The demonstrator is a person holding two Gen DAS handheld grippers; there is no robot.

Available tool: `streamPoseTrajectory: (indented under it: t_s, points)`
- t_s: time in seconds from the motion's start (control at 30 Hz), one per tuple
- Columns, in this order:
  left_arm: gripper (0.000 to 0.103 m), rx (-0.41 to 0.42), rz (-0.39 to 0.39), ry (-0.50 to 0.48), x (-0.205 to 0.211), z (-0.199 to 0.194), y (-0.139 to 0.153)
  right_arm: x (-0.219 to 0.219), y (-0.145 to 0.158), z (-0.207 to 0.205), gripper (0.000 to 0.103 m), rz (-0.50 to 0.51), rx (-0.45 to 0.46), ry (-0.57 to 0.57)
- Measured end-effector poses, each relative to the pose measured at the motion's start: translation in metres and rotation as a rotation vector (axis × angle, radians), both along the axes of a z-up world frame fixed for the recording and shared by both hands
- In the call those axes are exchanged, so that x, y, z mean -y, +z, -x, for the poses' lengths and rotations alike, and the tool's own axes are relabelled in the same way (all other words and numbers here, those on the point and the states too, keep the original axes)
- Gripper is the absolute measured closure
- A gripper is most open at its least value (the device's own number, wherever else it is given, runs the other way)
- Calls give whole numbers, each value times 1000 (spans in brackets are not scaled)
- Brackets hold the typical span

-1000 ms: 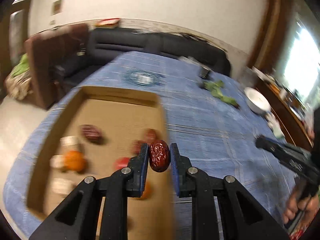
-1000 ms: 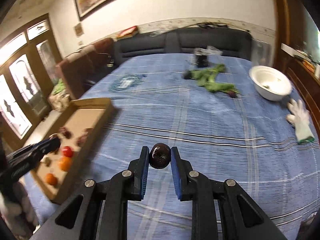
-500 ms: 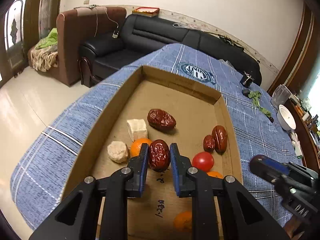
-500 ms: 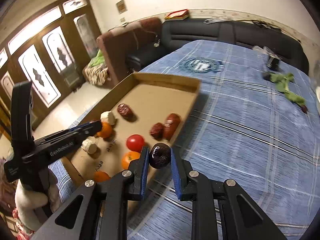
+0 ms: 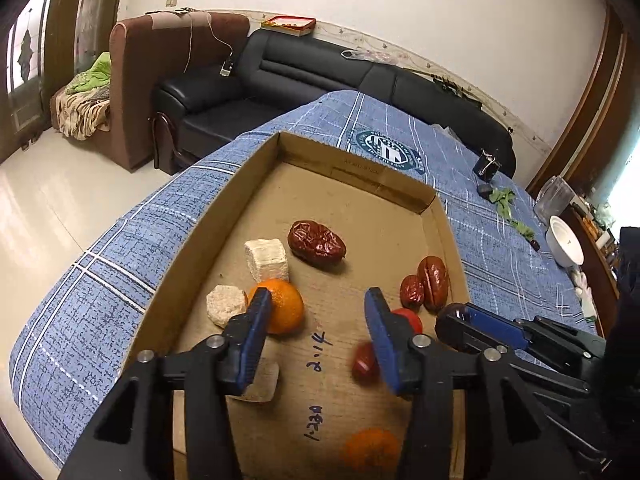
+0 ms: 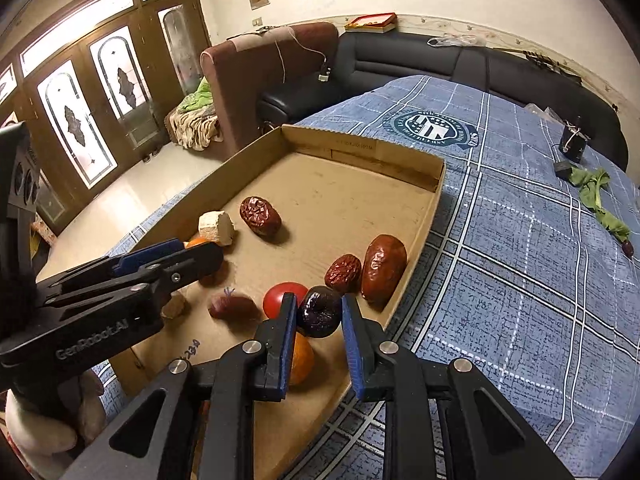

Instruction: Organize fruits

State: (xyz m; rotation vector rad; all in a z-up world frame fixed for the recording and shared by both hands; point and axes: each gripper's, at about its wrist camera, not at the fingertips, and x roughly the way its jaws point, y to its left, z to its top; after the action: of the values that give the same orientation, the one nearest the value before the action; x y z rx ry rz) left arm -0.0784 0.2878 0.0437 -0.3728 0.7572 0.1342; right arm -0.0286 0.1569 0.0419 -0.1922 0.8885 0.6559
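Note:
A shallow cardboard tray (image 5: pixel 256 168) (image 6: pixel 434 208) on the blue checked cloth holds red dates, oranges, a red tomato and pale chunks. My left gripper (image 5: pixel 316 328) is open above the tray floor. A blurred red date (image 5: pixel 365 362) (image 6: pixel 232 306) lies below it, beside the right finger. My right gripper (image 6: pixel 318 316) is over the tray's near right corner with a dark plum (image 6: pixel 319 317) between its fingers; the jaws look slightly parted. The left gripper also shows in the right wrist view (image 6: pixel 192 254).
In the tray: a large date (image 5: pixel 317 243), two dates (image 5: pixel 426 288) by the right wall, oranges (image 5: pixel 280 310) (image 5: pixel 370 450), a tomato (image 6: pixel 284 298). A white bowl (image 5: pixel 566 246) and green leaves (image 6: pixel 596 196) lie farther along the table. Sofas stand beyond it.
My left gripper has opened and the red date has dropped onto the tray floor. My right gripper has carried the dark plum over the tray's corner.

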Motion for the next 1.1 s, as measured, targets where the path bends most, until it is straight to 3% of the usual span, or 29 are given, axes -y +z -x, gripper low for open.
streamPoseTrajectory:
  t_s: [0.1,0.27,0.47,0.53,0.6,0.7,0.9,1.1]
  points:
    - [47,13,4,3,0,5,7,7,5,0,73,-29,-1,-17]
    - [45,41,-8,1,7,14,22,23,18,1,71,-73,17,-57]
    - [35,99,-121,28,30,30,46,55,37,15,66,-143,49,-119]
    - [28,115,-183,53,40,34,54,66,41,22,64,-157,65,-145]
    - [13,141,-254,102,51,40,62,76,44,29,64,-173,76,-170]
    - [3,169,-312,153,63,47,72,91,49,38,62,-190,91,-209]
    - [2,185,-332,153,80,52,84,110,55,51,58,-191,135,-252]
    - [2,148,-355,138,96,49,83,119,58,59,54,-175,164,-266]
